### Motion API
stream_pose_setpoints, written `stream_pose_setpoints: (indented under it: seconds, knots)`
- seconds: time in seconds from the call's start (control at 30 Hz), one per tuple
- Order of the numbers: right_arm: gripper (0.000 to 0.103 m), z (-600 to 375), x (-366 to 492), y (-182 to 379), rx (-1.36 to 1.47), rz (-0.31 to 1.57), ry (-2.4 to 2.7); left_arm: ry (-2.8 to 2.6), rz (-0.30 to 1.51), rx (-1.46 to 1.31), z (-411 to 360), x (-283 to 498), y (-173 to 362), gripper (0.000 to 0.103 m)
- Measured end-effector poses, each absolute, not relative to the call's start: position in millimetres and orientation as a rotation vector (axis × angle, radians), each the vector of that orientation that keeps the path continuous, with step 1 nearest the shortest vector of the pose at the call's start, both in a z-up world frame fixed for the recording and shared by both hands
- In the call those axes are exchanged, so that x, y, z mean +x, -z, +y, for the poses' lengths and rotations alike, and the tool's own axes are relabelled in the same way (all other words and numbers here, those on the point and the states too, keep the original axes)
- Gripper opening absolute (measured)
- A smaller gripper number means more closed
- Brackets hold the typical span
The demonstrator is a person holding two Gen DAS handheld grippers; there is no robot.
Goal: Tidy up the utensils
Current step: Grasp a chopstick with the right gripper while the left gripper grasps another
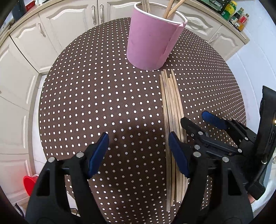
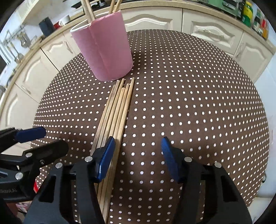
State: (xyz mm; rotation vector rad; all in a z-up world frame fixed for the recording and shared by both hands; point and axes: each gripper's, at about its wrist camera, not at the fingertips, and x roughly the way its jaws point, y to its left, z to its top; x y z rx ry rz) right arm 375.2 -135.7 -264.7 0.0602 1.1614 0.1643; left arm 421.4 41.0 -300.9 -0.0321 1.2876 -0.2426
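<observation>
a bundle of pale wooden chopsticks (image 1: 172,120) is lying on the dotted table (image 1: 103,103), tips just beside a pink cup (image 1: 151,39) — it is holding a few more sticks (image 1: 169,8). left gripper (image 1: 138,153) and right gripper (image 2: 138,156) are both standing wide, holding nothing.

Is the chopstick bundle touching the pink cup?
Cannot tell. In the right wrist view the chopstick bundle tips reach the pink cup base, but no contact or gap shows plainly.
</observation>
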Motion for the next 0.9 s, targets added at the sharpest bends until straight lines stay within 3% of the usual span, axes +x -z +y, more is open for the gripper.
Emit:
stream_pose_setpoints:
  seconds: [0.6,0.67,0.7,0.77,0.9]
  knots:
    - [0.048,-136,396,260,0.076,1.248,-0.092,0.212,1.305,-0.049,41,446,307,0.065]
    - [0.028,-129,395,260,0.076,1.236,-0.123,0.207,1.301,-0.060,43,449,307,0.065]
    - [0.012,-125,395,260,0.088,1.240,-0.154,0.210,1.301,-0.069,45,451,306,0.065]
    - [0.006,-117,396,263,0.046,1.253,-0.162,0.214,1.297,-0.075,46,453,303,0.064]
    - [0.005,-126,399,265,0.112,1.260,-0.173,0.231,1.294,-0.046,38,458,303,0.064]
